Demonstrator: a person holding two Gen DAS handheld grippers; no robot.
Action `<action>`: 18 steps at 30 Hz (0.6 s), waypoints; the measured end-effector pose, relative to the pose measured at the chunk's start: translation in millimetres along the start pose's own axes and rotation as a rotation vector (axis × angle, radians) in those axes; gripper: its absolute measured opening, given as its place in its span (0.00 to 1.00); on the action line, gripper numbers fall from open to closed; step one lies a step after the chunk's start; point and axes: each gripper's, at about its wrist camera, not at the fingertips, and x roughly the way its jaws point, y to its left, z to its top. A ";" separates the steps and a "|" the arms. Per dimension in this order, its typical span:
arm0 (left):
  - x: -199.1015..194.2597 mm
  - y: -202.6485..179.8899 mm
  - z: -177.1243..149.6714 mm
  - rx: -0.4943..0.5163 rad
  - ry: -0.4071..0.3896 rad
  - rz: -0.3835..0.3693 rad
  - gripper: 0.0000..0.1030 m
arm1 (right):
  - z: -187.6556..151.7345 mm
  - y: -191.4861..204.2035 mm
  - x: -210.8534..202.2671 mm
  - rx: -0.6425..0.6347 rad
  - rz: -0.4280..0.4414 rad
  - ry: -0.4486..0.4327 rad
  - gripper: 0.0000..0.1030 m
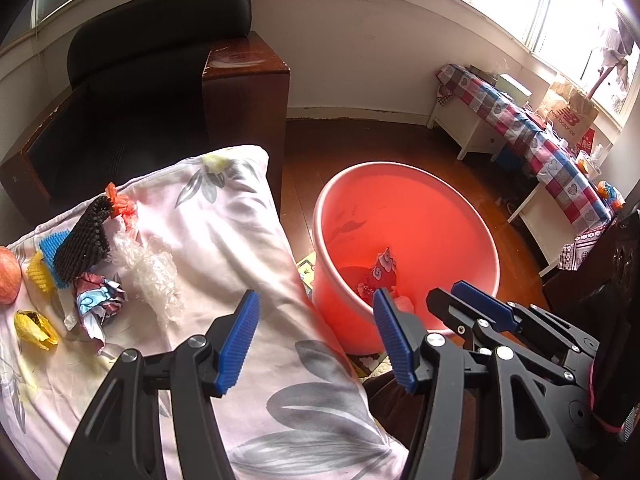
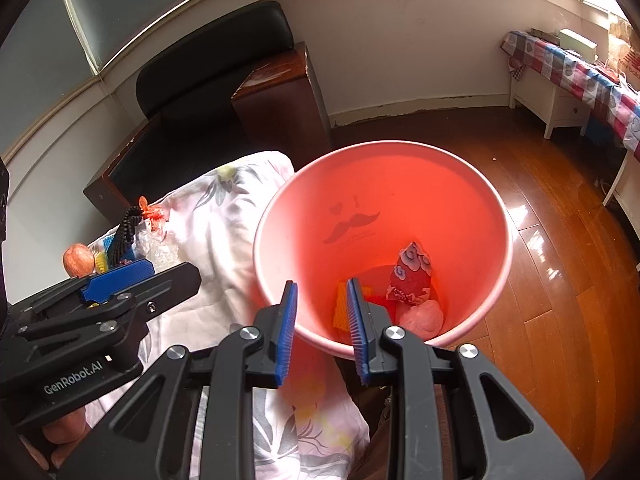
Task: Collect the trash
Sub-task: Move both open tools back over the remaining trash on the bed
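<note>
Lay at left of frame, up-left of the empty spread left gripper (image 1: 316,340): trash pile (image 1: 100,272); over the red bucket (image 2: 280,240), farther, right gripper (image 2: 322,332) narrowly parted, empty.

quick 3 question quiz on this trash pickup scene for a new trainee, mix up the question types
1. True or false: the left tool is gripping a piece of trash.
2. Multiple choice: where does the crumpled patterned wrapper on the left lie? A) in the red bucket B) on the floral sheet C) on the wood floor
3. Fill in: the round fruit at the far left edge of the sheet looks like an ____.

Key:
1. False: its pads stand wide apart with nothing between them.
2. B: it sits beside the clear plastic wrap and black foam net.
3. apple
</note>
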 end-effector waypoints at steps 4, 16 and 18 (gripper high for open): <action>-4.4 16.9 -8.0 -0.033 0.003 0.013 0.56 | -3.7 14.6 3.9 -0.022 0.018 0.014 0.25; -10.8 71.9 -35.0 -0.108 0.004 0.089 0.56 | -14.5 60.8 14.0 -0.104 0.085 0.048 0.25; -11.7 83.1 -40.1 -0.122 0.007 0.103 0.56 | -16.4 70.2 17.7 -0.123 0.098 0.060 0.25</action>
